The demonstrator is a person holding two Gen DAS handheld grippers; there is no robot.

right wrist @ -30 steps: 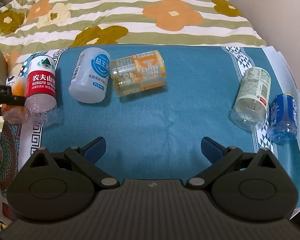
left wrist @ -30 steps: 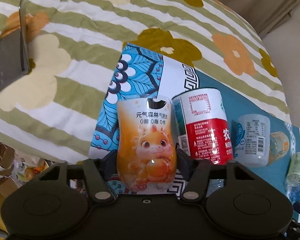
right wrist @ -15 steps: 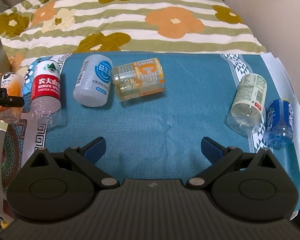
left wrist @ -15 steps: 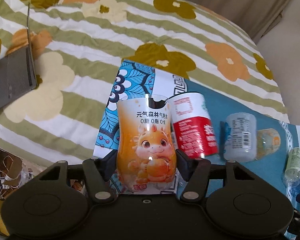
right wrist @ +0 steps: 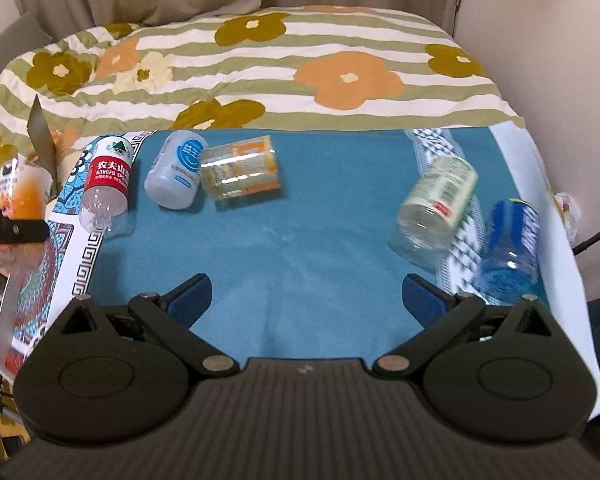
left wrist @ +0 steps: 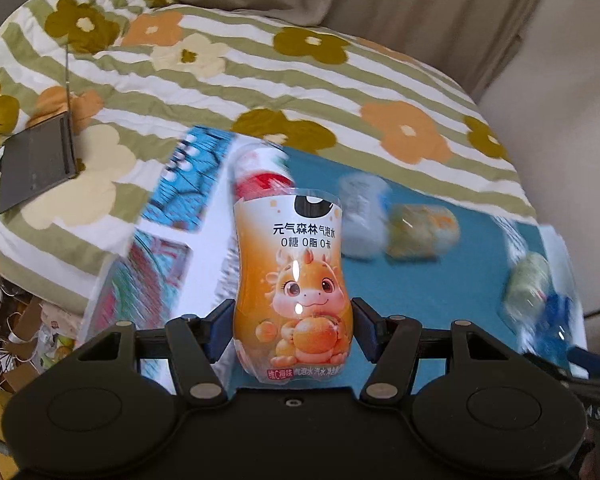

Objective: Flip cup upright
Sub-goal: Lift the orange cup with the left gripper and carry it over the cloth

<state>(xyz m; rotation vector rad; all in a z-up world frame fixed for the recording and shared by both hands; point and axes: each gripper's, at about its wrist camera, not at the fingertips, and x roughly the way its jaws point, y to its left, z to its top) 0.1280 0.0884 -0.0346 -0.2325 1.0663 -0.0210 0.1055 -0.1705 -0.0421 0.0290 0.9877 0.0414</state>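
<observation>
My left gripper (left wrist: 294, 326) is shut on an orange cup with a cartoon dragon label (left wrist: 292, 280) and holds it in the air over the left edge of the blue mat. The same cup (right wrist: 22, 196) shows blurred at the far left of the right wrist view, with the left gripper's finger (right wrist: 14, 232) across it. My right gripper (right wrist: 305, 296) is open and empty above the middle of the blue mat (right wrist: 300, 240).
On the mat lie a red-label cup (right wrist: 107, 180), a white-blue cup (right wrist: 176, 174), a yellow-orange cup (right wrist: 240, 172), a green-label cup (right wrist: 436, 208) and a blue cup (right wrist: 508, 252). A flowered striped blanket (right wrist: 300, 64) lies behind. A grey laptop (left wrist: 36, 164) sits at left.
My left gripper has lifted the orange cup and tilted up and right, so more of the bed and mat shows. The right gripper has pulled back and up a little.
</observation>
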